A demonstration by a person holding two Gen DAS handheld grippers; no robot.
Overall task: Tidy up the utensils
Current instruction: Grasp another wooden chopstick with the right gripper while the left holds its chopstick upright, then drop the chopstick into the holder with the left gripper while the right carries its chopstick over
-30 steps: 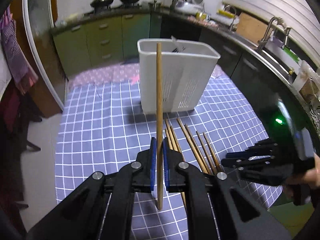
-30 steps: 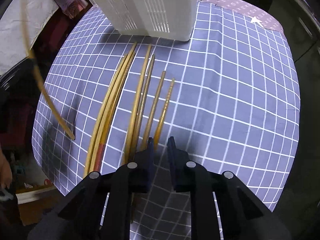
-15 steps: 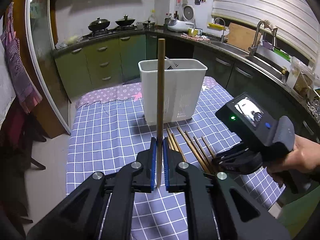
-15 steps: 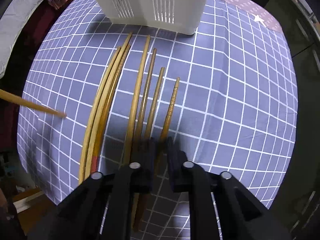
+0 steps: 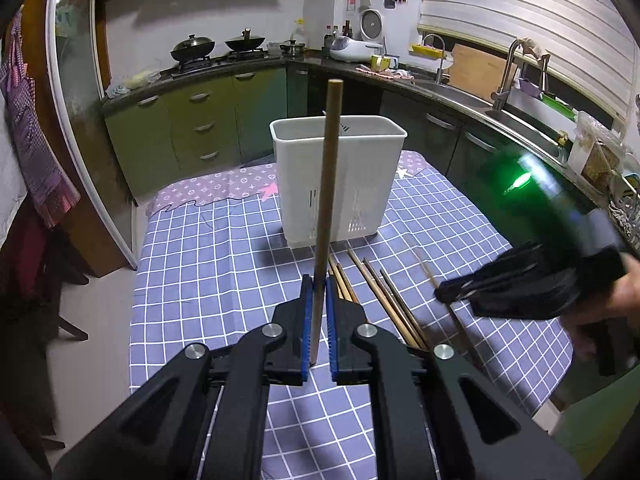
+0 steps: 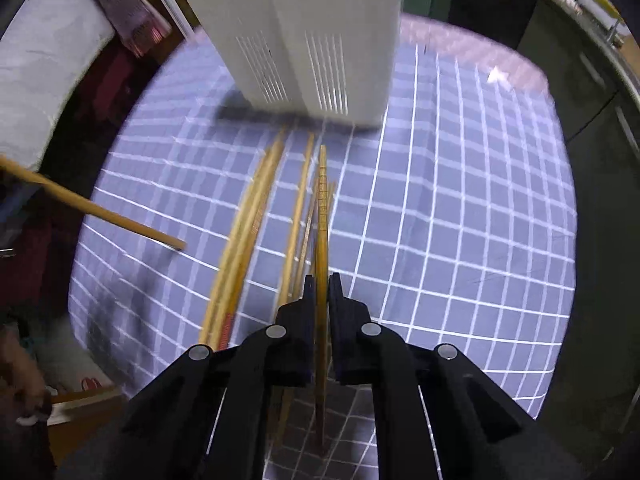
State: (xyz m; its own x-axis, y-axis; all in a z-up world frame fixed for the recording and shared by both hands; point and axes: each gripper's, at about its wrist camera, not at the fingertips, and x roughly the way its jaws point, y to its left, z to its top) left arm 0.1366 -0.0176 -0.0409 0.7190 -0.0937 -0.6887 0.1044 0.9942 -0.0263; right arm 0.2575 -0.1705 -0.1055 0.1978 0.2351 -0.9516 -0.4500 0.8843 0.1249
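My left gripper [image 5: 318, 292] is shut on a long wooden chopstick [image 5: 327, 184] and holds it upright above the table, in front of the white slotted utensil holder [image 5: 340, 184]. My right gripper [image 6: 321, 286] is shut on another wooden chopstick [image 6: 321, 216], lifted above several chopsticks [image 6: 248, 236] lying on the checked cloth. The right gripper also shows in the left wrist view [image 5: 452, 292], blurred, with its chopstick [image 5: 424, 268]. The left-held chopstick shows in the right wrist view [image 6: 100, 212]. The holder stands beyond the pile [image 6: 304, 36].
The table wears a blue-and-white checked cloth [image 5: 208, 256]. Chopsticks [image 5: 384, 300] lie between the holder and my grippers. Green cabinets [image 5: 192, 120] and a counter with a sink [image 5: 516, 116] surround the table. The table edge drops to the floor on the left.
My right gripper has closed on a chopstick from the pile and lifted it. My left gripper has raised its upright chopstick and pulled back a little from the holder.
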